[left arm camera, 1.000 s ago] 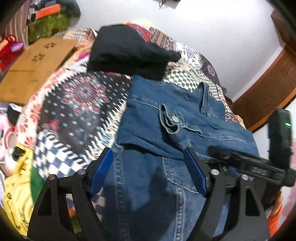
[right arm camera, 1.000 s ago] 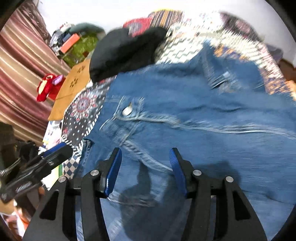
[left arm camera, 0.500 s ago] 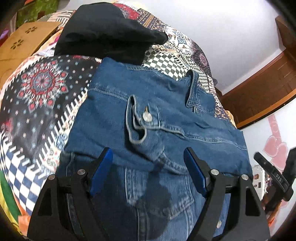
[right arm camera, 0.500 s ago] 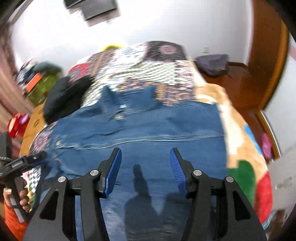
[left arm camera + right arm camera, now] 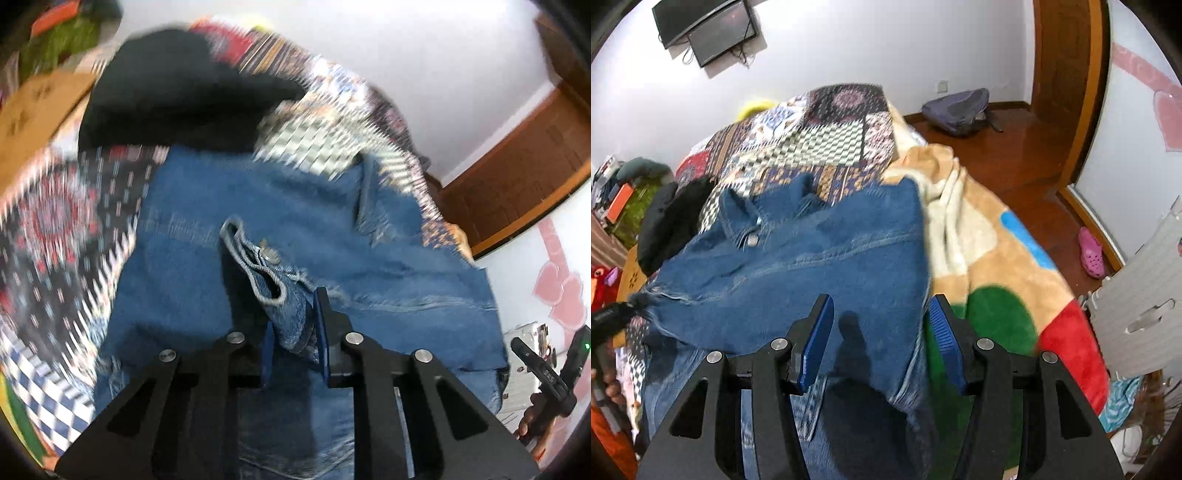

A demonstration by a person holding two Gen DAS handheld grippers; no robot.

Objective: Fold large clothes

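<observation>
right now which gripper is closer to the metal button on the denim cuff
Left. The left gripper pinches denim jacket fabric just below the metal button; the right gripper is open at the jacket's opposite edge.

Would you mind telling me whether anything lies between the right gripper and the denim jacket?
Nothing visible does. The right gripper is open with the denim jacket directly between its fingers, its right edge by the right finger. The left gripper already pinches a cuff.

Even indoor light; left view motion-blurred, right sharper; fisheye-warped edges.
</observation>
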